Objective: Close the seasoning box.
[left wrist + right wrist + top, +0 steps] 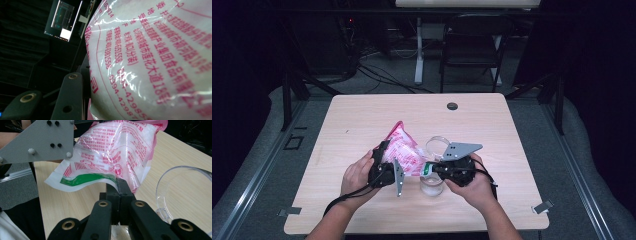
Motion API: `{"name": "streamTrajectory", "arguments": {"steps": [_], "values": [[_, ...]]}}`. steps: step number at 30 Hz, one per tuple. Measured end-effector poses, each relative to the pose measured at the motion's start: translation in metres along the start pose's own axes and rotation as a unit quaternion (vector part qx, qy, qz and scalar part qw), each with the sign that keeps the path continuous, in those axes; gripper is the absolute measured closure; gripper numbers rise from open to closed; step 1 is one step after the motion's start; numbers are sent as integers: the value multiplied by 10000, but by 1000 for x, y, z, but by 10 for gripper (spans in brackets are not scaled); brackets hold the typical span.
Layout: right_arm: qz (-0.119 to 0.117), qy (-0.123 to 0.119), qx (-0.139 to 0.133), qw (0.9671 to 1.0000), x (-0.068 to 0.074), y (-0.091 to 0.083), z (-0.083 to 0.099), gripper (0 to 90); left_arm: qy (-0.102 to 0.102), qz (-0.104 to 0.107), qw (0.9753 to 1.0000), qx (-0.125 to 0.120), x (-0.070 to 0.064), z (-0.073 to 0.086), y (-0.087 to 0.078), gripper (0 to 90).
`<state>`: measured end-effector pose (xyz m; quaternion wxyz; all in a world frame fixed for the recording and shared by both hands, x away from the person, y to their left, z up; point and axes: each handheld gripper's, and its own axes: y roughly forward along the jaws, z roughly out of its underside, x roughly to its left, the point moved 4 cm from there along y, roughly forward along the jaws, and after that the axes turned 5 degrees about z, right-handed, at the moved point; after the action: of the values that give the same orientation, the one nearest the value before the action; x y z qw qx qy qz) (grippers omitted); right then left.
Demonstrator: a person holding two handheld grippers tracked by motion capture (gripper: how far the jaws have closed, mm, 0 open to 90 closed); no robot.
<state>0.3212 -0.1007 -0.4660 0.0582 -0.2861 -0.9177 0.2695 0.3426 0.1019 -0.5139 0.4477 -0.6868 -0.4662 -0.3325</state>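
Item: plastic bag (403, 150) of white granular contents, clear film printed with red Chinese characters and telephone digits, pink top seam, green band along one white edge; held lifted over the middle of the light wooden surface (362, 120), somewhat toward its near edge, tilted with the pink seam toward the far edge. Left gripper (384, 161): black, in the person's left hand (357, 177), set against the bag's left side; in the left gripper view the bag (155, 60) presses right up to the camera and one black jaw rises beside it, touching the film, while the second jaw is hidden, so whether the jaws clamp the bag cannot be told. Right gripper (430, 169): black, grey three-cornered plate on top, in the person's right hand (474, 187); in the right gripper view its jaws (119, 185) are closed narrow, pinching the white-and-green edge of the bag (112, 152). Clear glass jar (432, 184): stands on the surface just below the right gripper, near the bag's lower corner. Clear round lid (437, 145): lies flat on the surface just beyond the jar, beside the bag's right side. Dark round grommet (452, 106): set in the surface near its far edge. Black folding chair (474, 45): on the floor beyond the far edge.
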Motion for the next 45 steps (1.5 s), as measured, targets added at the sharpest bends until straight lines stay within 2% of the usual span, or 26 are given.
{"name": "streamTrajectory", "arguments": {"steps": [8,17,26,45], "values": [[-26,20,-15,10000,0,0,1,900,103,-24,9999,-2,3,-2,-1,599],[-28,64,68,10000,-3,1,5,899,213,-106,9997,-10,0,-5,1,602],[-49,86,204,9997,-5,6,12,899,224,-4,9997,47,-6,-4,4,612],[-79,120,283,9995,-7,10,17,897,355,-202,9992,21,1,-9,0,620]]}}
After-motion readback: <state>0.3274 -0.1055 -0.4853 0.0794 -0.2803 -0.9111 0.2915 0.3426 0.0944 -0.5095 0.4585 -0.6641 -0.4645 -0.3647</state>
